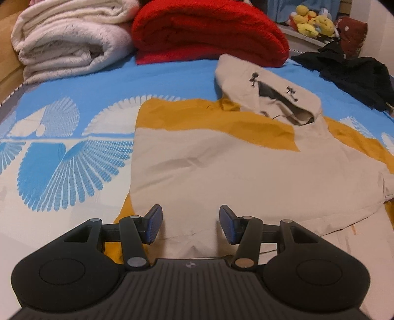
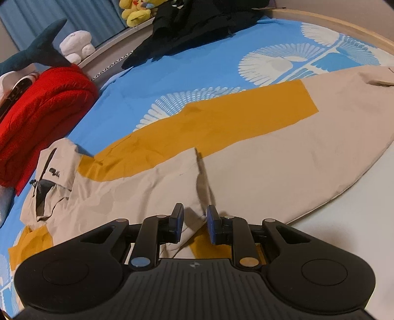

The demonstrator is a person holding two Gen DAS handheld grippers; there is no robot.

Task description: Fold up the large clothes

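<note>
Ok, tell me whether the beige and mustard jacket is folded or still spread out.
Partly folded. The jacket lies flat on the bed sheet; one sleeve is folded over the body, the other still spread, hood unfolded.

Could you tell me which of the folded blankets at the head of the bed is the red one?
The right-hand blanket, beside the hood; the left blanket is cream.

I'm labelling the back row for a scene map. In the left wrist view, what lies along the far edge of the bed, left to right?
White blanket → red blanket → yellow plush toys → black garment.
</note>
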